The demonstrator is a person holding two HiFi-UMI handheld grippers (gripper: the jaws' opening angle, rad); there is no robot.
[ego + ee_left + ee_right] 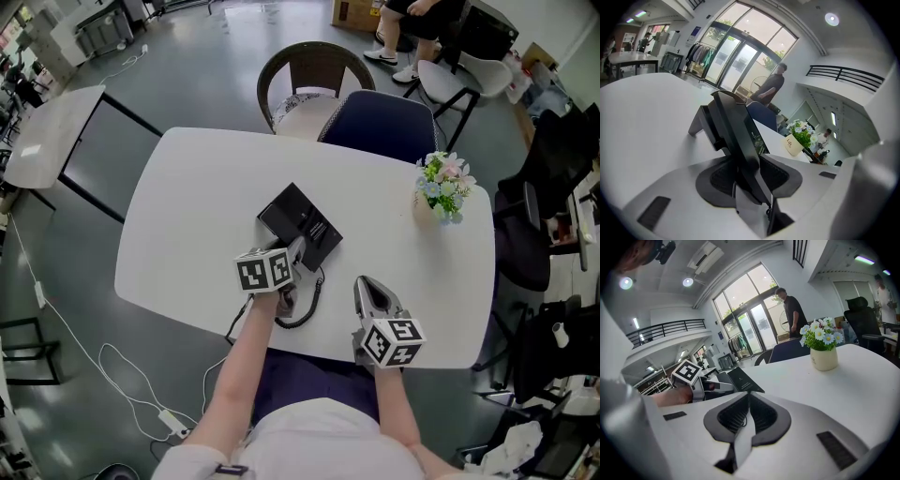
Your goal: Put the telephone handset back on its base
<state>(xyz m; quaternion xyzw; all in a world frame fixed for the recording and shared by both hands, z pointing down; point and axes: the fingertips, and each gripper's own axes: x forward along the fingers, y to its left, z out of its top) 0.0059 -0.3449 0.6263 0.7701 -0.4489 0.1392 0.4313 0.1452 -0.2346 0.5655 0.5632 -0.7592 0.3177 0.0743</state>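
This is an open-plan office hall. A white tabletop (pixel 187 216) with a desk telephone (pixel 302 225) and a pot of flowers (pixel 443 187) stands on a grey concrete floor (pixel 206 66). Black office chairs (pixel 525 234) stand at three o'clock, and another white table (pixel 52 131) sits at ten o'clock. The gripper views show tall glass entrance doors (pixel 736 61), a railed mezzanine (pixel 846 75) and ceiling spotlights (pixel 626 283).
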